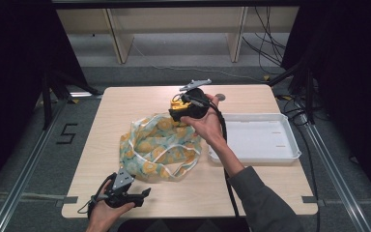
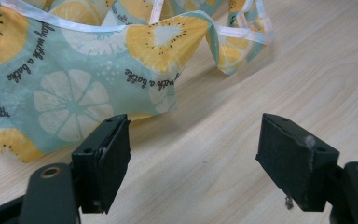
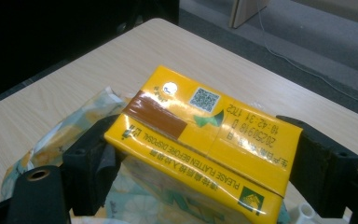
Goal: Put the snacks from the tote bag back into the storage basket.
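High view: the right hand-held gripper (image 1: pixel 178 110) is clamped on 1 yellow drink carton (image 1: pixel 176 105), held above the far edge of 1 fruit-print cloth bag (image 1: pixel 159 147). The left hand-held gripper (image 1: pixel 145 193) rests low on the surface (image 1: pixel 251 188), jaws apart, empty. 1 white tray (image 1: pixel 256 137) lies to the right of the right hand-held gripper.

Left gripper view: the bag (image 2: pixel 74 70) lies just ahead of the spread jaws, untouched.

Right gripper view: both jaws press the carton (image 3: pixel 200 140) sides.

Judged step: carton carried at the bag. Next move: likely transfer toward the tray, grip maintained.
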`<state>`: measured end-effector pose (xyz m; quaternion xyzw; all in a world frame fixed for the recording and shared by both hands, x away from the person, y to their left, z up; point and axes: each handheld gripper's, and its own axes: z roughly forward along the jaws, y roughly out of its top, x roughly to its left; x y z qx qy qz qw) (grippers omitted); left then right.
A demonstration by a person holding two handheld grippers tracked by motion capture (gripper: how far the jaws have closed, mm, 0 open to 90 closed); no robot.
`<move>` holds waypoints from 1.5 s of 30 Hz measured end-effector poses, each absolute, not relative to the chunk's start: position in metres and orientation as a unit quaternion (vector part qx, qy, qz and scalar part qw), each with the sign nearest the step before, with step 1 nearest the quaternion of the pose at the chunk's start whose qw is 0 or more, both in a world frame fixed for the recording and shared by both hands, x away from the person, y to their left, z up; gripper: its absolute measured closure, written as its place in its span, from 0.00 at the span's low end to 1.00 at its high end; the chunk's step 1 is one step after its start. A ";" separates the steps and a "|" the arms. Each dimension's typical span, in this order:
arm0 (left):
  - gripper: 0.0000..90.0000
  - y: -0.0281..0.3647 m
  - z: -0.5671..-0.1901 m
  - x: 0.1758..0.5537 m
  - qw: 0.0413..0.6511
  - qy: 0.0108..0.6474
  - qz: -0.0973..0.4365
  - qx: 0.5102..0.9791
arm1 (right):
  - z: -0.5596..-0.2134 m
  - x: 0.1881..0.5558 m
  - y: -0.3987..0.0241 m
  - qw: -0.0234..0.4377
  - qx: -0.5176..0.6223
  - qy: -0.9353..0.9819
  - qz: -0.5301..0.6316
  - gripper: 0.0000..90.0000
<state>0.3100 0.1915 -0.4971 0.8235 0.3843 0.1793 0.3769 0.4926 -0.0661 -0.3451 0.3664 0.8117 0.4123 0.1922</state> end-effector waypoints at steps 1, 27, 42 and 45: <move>0.28 0.191 -0.498 0.310 0.381 0.387 0.182 0.820 | -0.343 0.490 -0.069 0.186 0.377 0.813 0.403 0.22; 0.28 0.190 -0.497 0.309 0.383 0.389 0.176 0.819 | -0.349 0.482 -0.131 0.204 0.400 0.803 0.391 0.22; 0.28 0.192 -0.496 0.309 0.375 0.387 0.183 0.822 | -0.359 0.473 -0.161 0.213 0.421 0.792 0.387 0.22; 0.28 0.192 -0.495 0.309 0.373 0.388 0.181 0.823 | -0.363 0.472 -0.167 0.221 0.413 0.796 0.384 0.22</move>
